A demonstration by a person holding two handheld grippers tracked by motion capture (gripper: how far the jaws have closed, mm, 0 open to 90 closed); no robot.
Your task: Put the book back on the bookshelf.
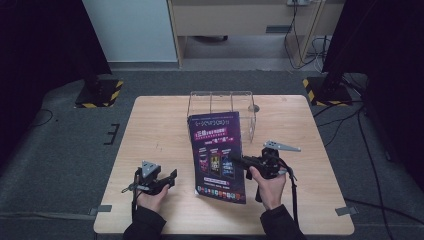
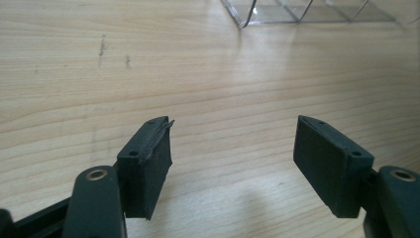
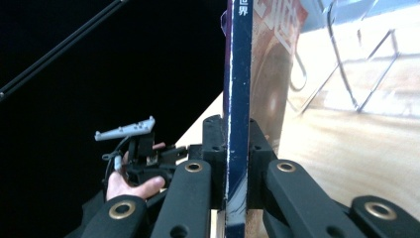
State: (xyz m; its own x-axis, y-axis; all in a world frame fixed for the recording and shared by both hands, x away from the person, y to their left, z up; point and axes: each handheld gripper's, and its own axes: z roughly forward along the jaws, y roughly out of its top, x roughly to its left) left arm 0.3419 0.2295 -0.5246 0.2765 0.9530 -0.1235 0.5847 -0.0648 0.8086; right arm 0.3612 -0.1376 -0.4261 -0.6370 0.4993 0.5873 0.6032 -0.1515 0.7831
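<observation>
Jaws of right gripper clamping glossy thin magazine, left gripper spread empty.

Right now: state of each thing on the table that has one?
magazine: clamped at its edge, lifted off the table
right gripper: shut on magazine
left gripper: open, nothing between the jaws, over bare table
clear rack: upright, empty

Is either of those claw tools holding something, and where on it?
The right gripper clamps the book by its right edge. The left gripper is open, holding nothing.
</observation>
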